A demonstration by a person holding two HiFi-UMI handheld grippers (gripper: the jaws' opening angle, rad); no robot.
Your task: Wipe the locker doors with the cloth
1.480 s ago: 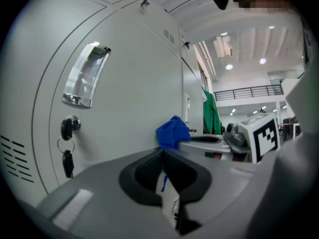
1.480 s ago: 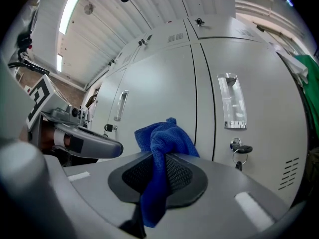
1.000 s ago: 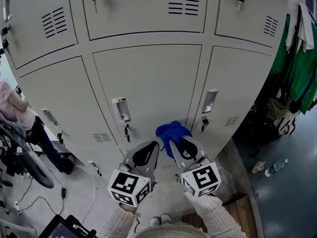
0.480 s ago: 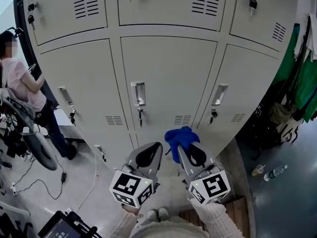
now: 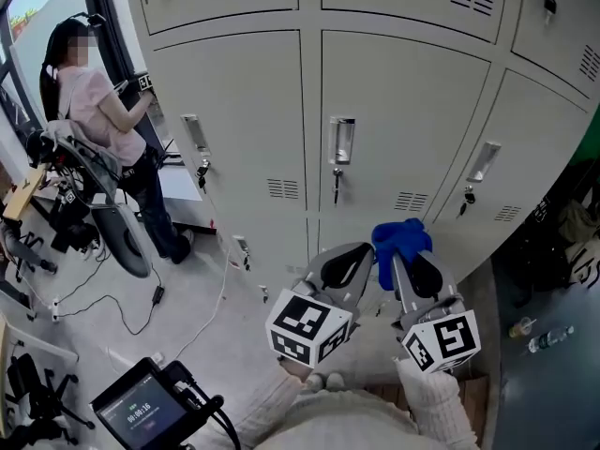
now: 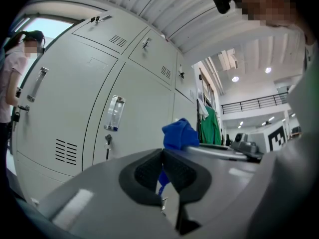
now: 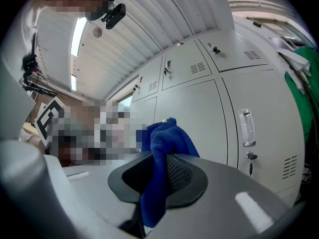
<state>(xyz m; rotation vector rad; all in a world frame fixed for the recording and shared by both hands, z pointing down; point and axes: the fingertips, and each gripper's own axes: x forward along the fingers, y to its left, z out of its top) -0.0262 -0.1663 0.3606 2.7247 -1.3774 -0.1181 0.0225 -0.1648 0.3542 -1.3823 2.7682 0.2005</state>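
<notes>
Clamping the cloth [image 5: 398,239] in our right gripper's [image 5: 403,257] fingers, we aim it at the locker doors [image 5: 394,111], not touching, we judge.

And our left gripper [image 5: 364,252]?

Fingers pinched together, empty, just beside; the right leads.

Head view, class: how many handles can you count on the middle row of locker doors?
3: left door's handle, middle door's handle, right door's handle. Handles on other rows may be cut off or hidden.
</notes>
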